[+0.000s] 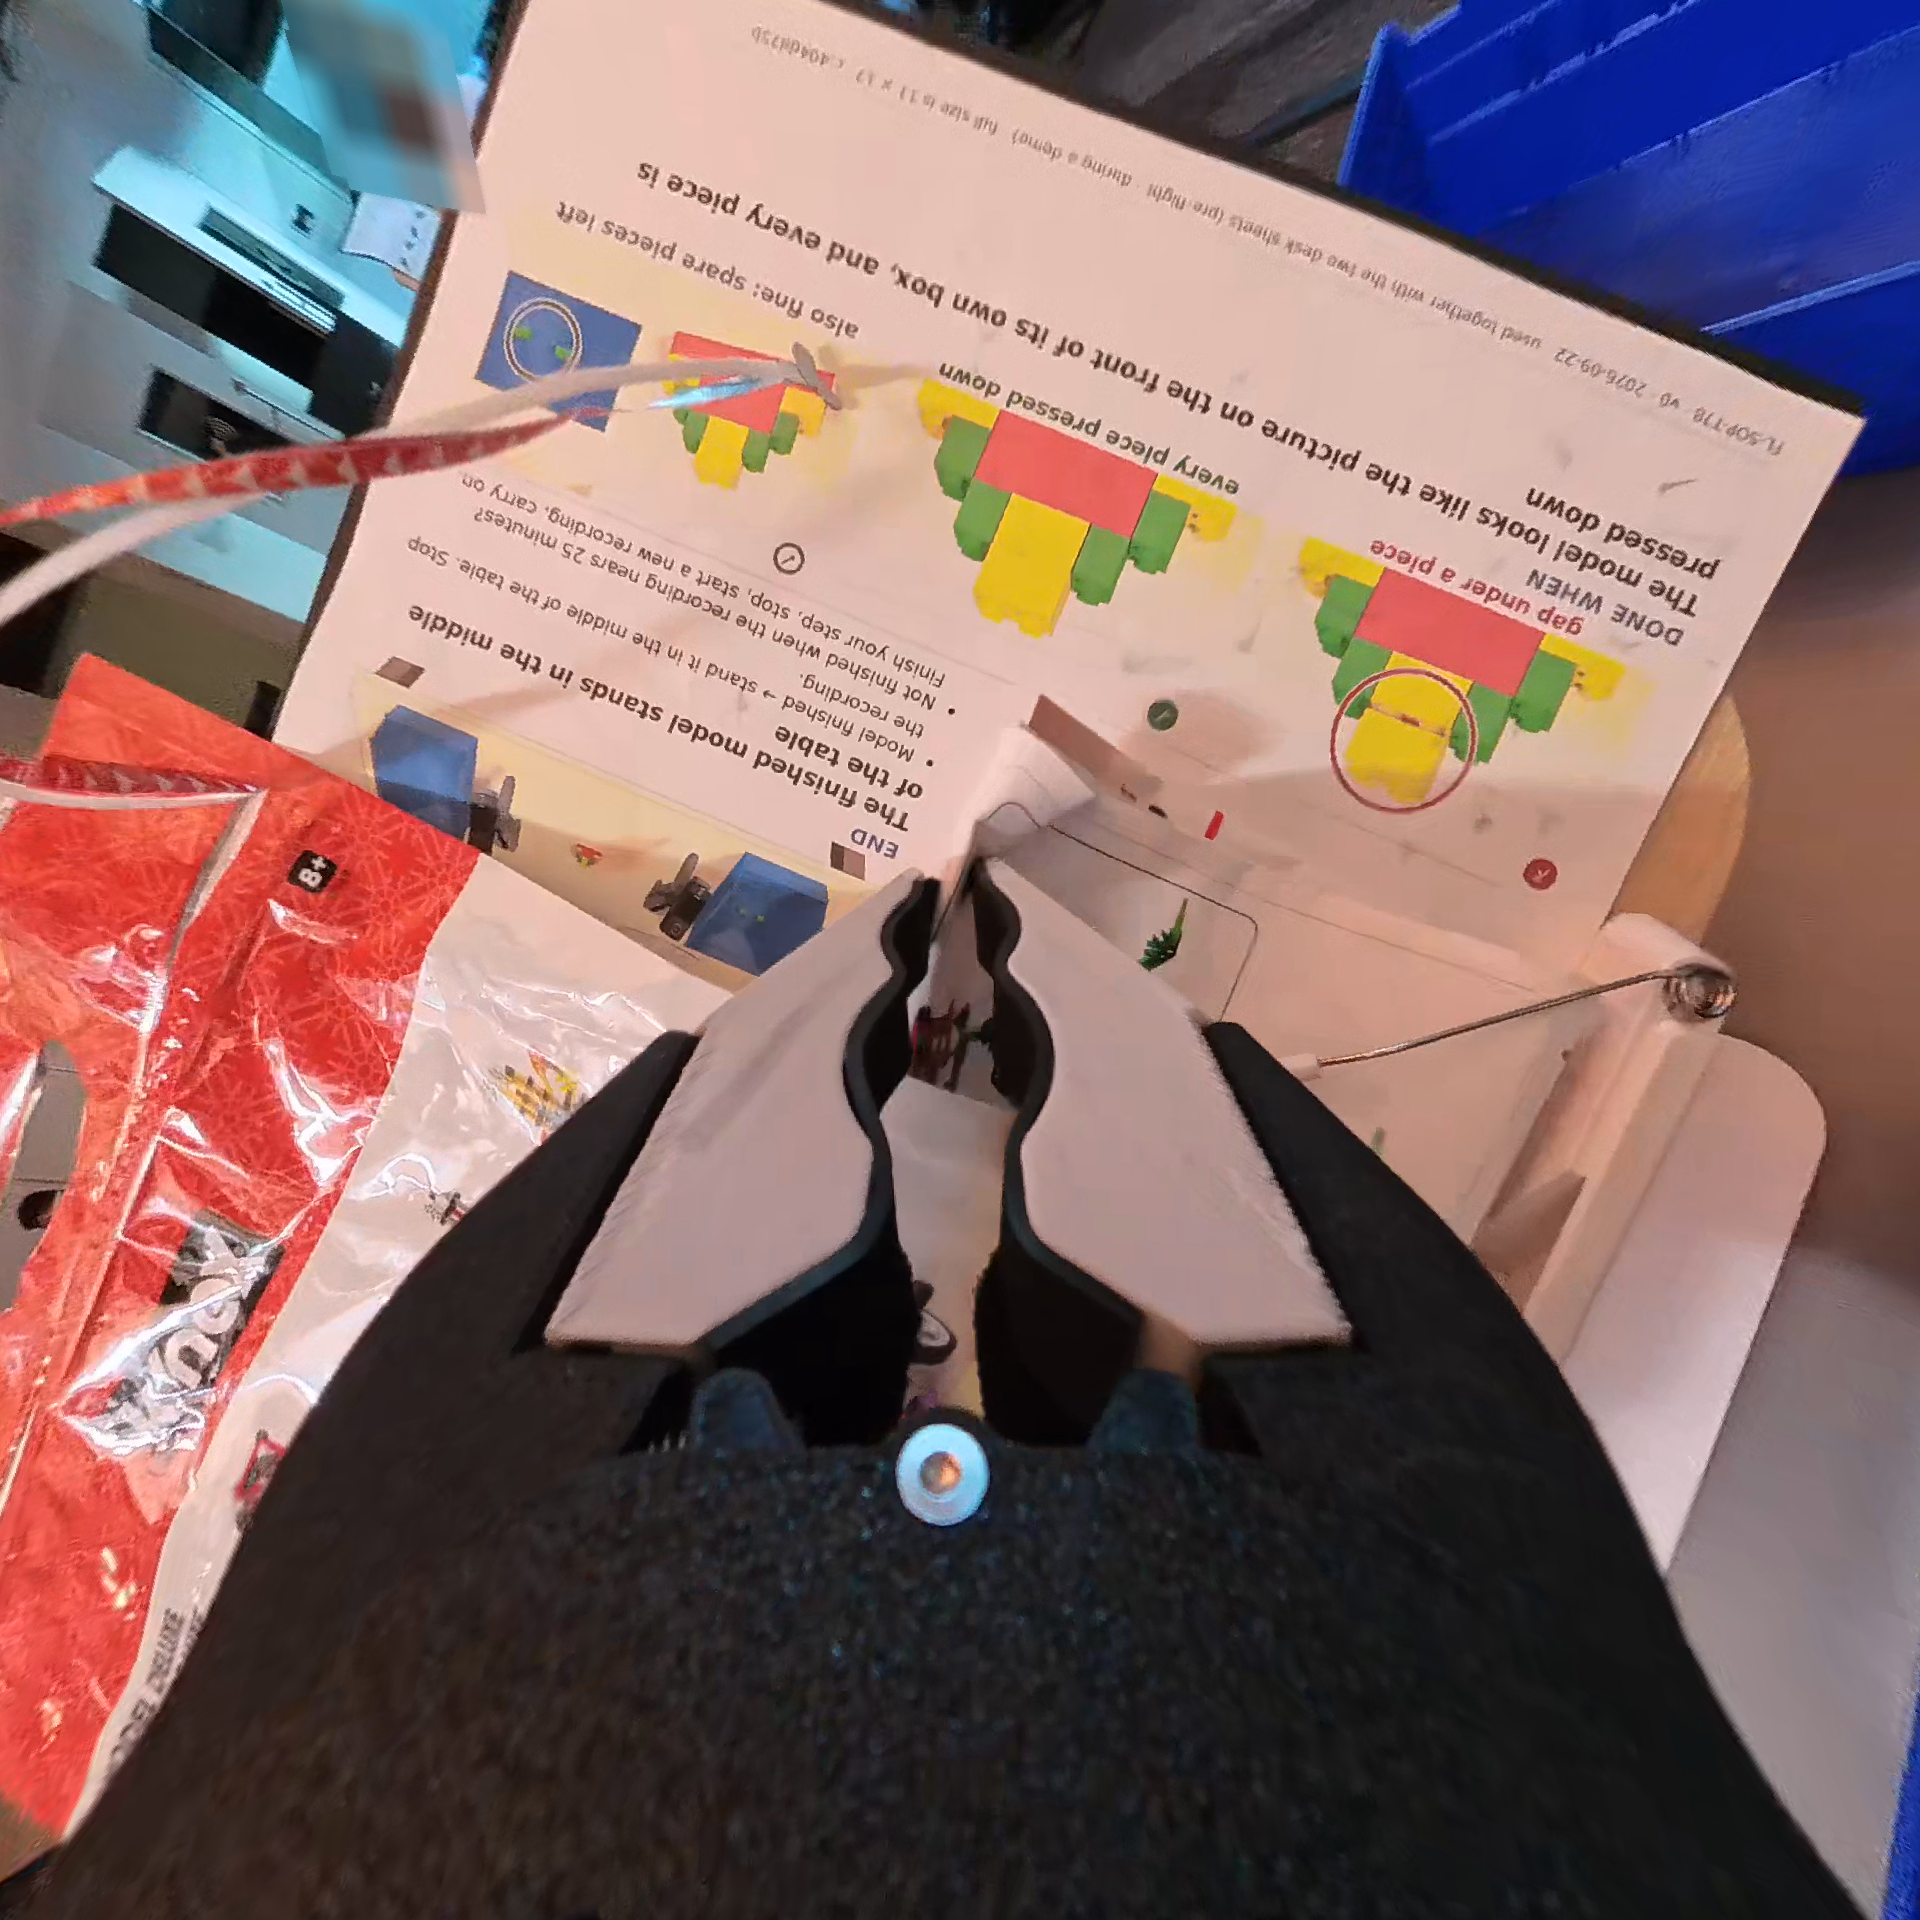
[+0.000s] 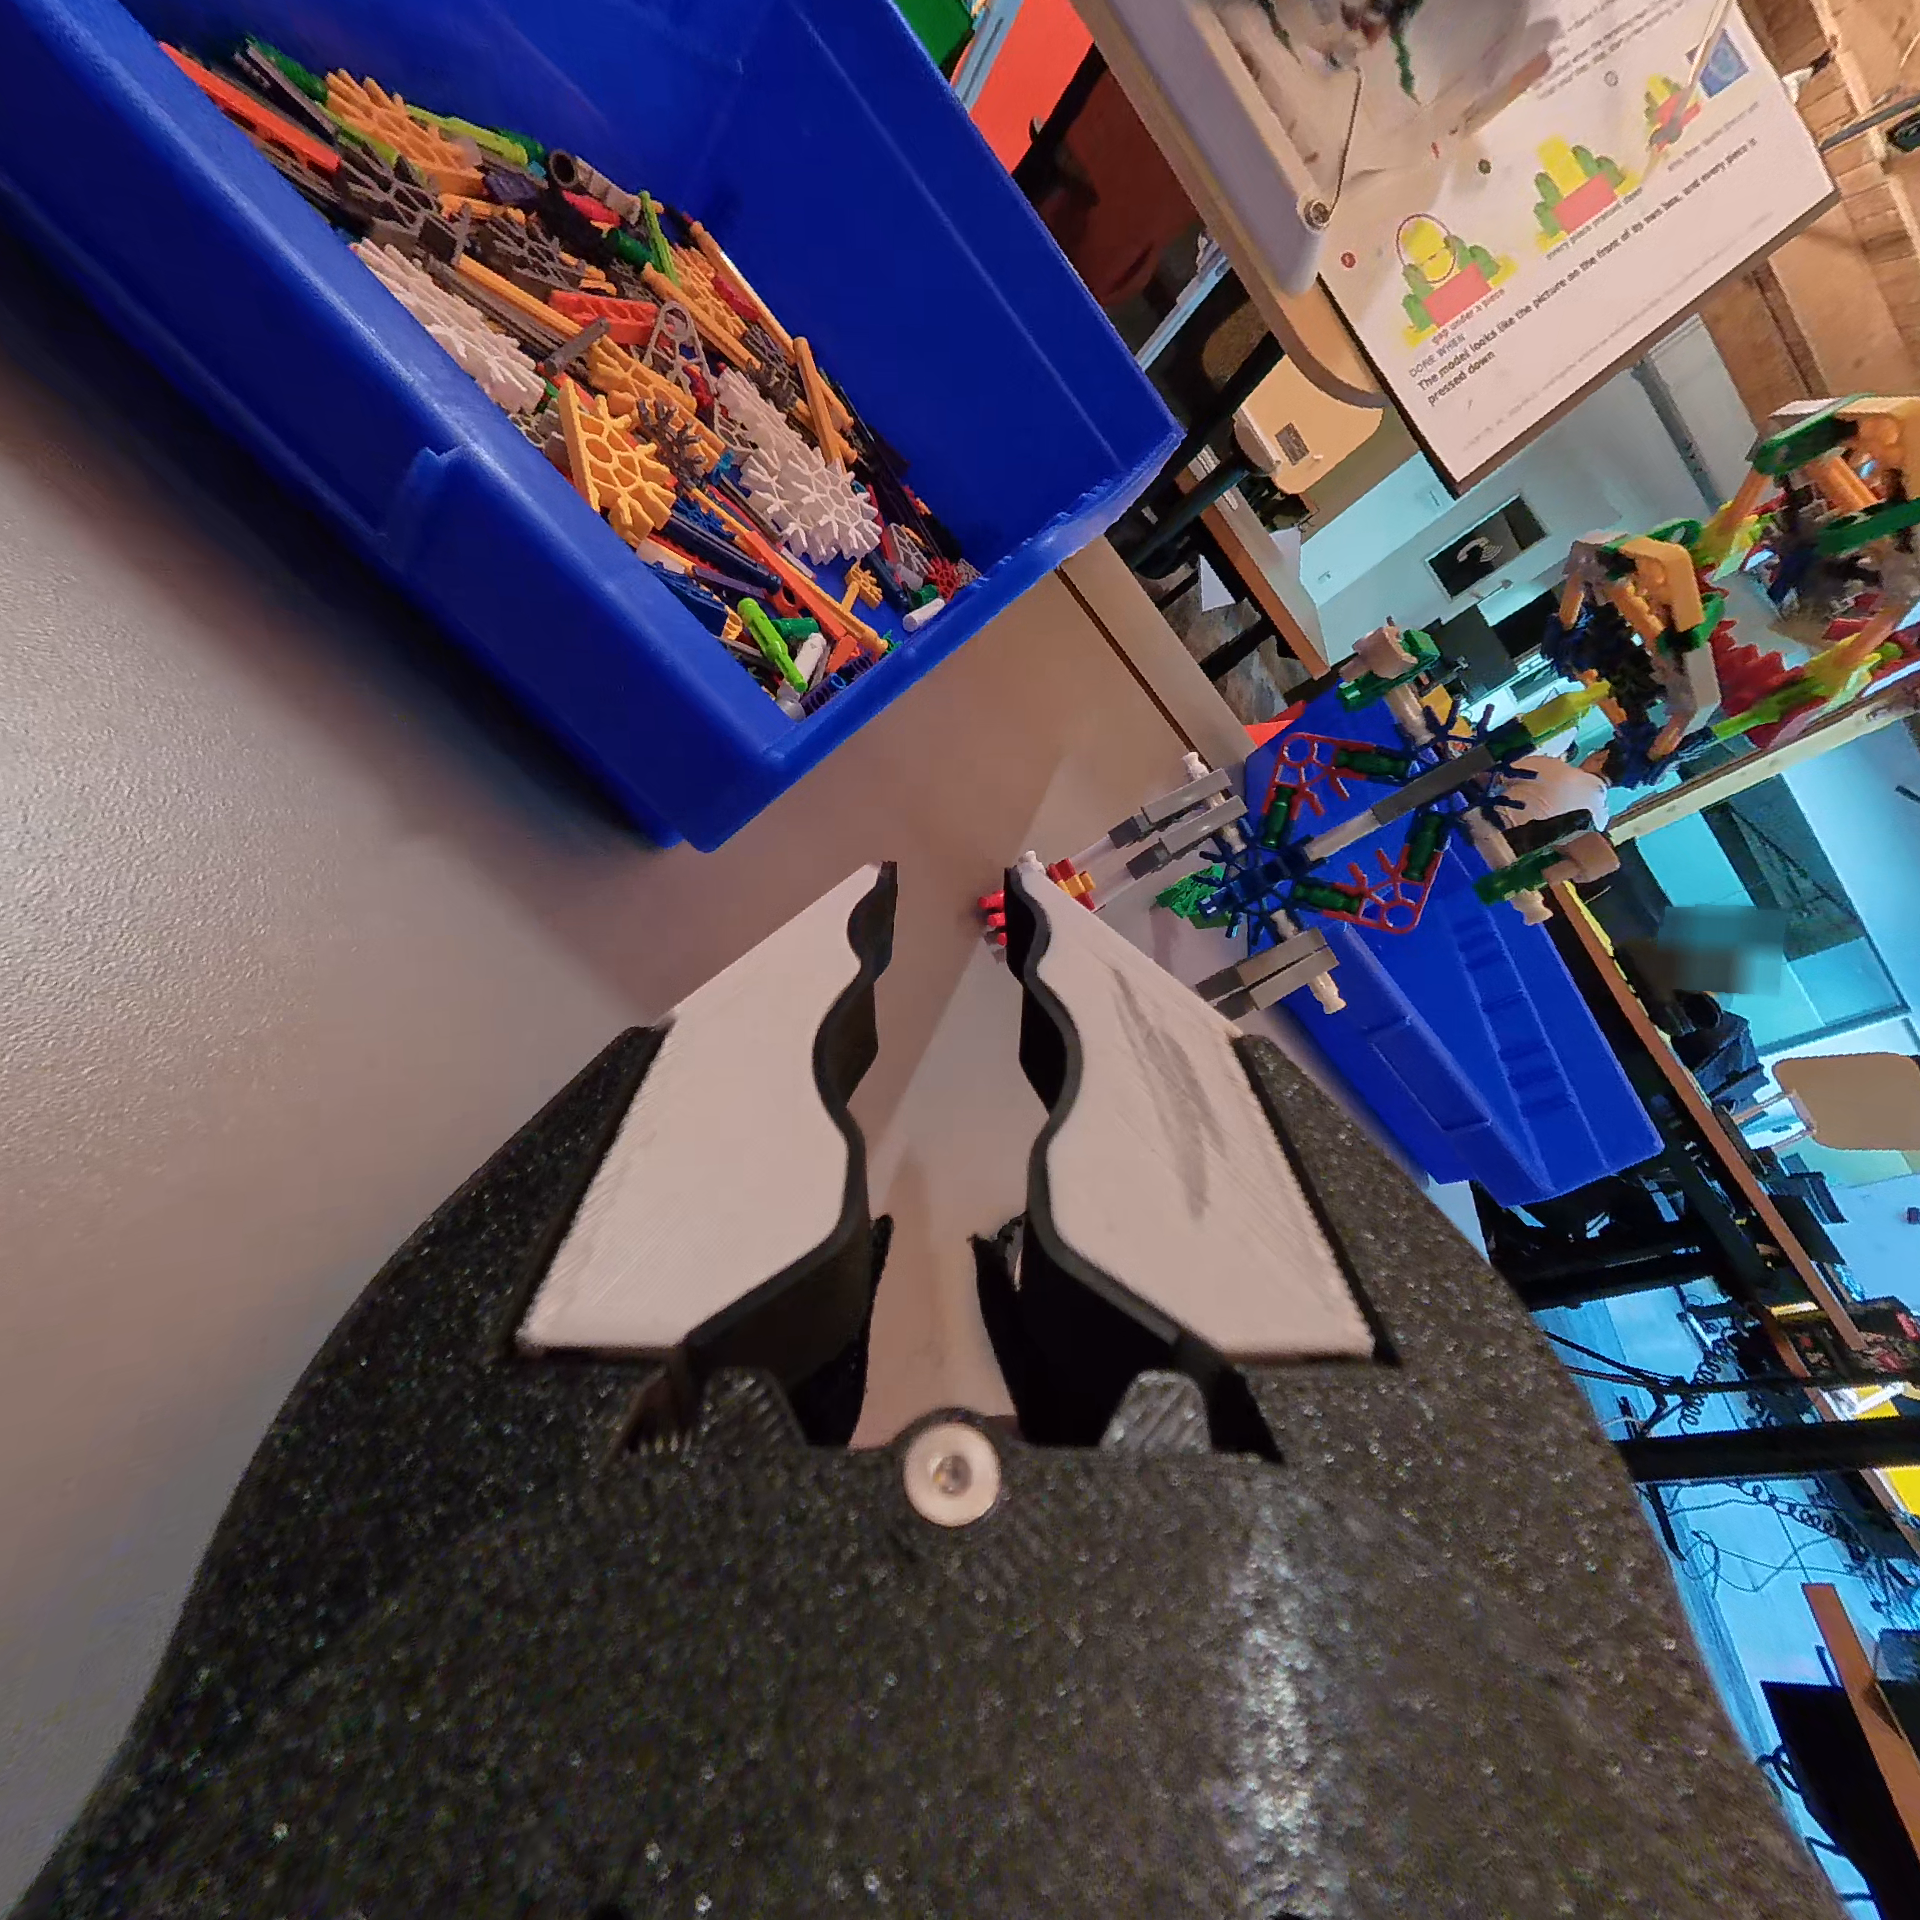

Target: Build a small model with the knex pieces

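In the left wrist view my left gripper (image 1: 951, 894) is shut on the edge of a white folded booklet (image 1: 1023, 779), which runs back between the jaws. The booklet rests on a white stand (image 1: 1662, 1143) with a wire page holder (image 1: 1455, 1029). In the right wrist view my right gripper (image 2: 951, 894) is open and empty, low over the grey table (image 2: 260, 935). Just past its right fingertip is a model of rods and connectors (image 2: 1299, 862), with small red and yellow ends (image 2: 1065, 883) nearest the tip.
A printed sheet with brick pictures (image 1: 1039, 312) stands behind the booklet. A torn red plastic bag (image 1: 208, 1039) lies left, its strip (image 1: 312, 468) hanging across. A blue bin (image 2: 935, 260) holds several rods and connectors. A second blue bin (image 2: 1455, 1039) and a larger model (image 2: 1714, 623) are right. Spacing between my two grippers at the tips: around 50 cm.
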Tool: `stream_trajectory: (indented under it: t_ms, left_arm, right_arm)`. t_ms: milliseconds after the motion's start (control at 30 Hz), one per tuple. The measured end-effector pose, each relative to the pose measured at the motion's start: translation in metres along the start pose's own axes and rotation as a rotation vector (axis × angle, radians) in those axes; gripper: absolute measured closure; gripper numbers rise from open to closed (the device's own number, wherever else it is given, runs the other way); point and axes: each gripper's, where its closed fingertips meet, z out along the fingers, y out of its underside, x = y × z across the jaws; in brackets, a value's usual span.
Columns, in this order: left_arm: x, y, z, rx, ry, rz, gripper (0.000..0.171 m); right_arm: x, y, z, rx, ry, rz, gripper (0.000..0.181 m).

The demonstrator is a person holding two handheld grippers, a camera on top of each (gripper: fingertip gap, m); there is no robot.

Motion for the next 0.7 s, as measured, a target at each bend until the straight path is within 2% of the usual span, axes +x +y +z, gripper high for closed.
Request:
stream_trajectory:
  t_ms: [400, 700]
  left_arm:
    - [0.003, -0.039, 0.014, 0.037, -0.037, 0.040, 0.171]
    - [-0.005, -0.080, 0.011, 0.153, -0.127, 0.046, 0.171]
  right_arm:
    - [-0.002, -0.001, 0.001, 0.000, -0.001, 0.002, 0.161]
    - [-0.003, -0.003, 0.004, 0.003, 0.000, 0.007, 0.161]
